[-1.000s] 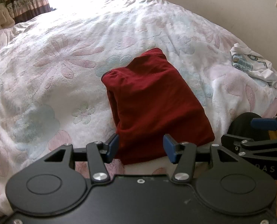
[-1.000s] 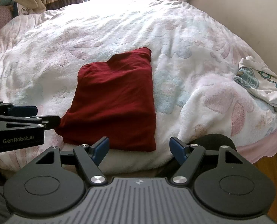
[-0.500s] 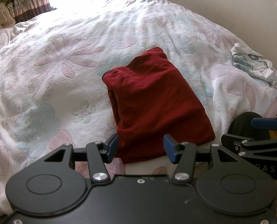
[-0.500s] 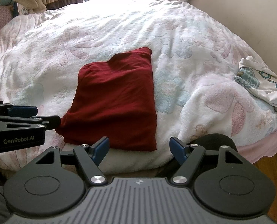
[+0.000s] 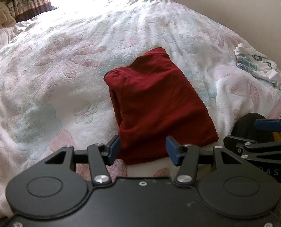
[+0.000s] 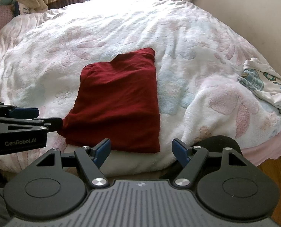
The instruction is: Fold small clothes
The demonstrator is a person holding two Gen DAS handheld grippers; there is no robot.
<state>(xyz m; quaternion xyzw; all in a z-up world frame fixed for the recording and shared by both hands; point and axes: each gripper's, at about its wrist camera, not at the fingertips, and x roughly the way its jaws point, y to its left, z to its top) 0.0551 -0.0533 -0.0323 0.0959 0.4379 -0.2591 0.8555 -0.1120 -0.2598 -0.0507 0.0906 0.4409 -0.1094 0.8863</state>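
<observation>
Nothing's moved vs a sec ago: dark red garment [image 5: 155, 102] lies folded mid-frame on floral blanket [image 5: 55, 71], left gripper [image 5: 142, 150] & right gripper [image 6: 141, 150] both spread, empty, so fold prob done; white printed tee [image 6: 267, 87] at right edge likely next.

Barely a twitch here: the left gripper [image 5: 142, 150] has crept a shade leftward, the folded red garment [image 5: 157, 104] sliding slightly right in its view.

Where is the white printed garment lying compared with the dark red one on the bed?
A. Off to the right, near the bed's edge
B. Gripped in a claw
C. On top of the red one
A: the white printed garment lies crumpled by the bed's right edge, apart from the folded dark red garment.
</observation>
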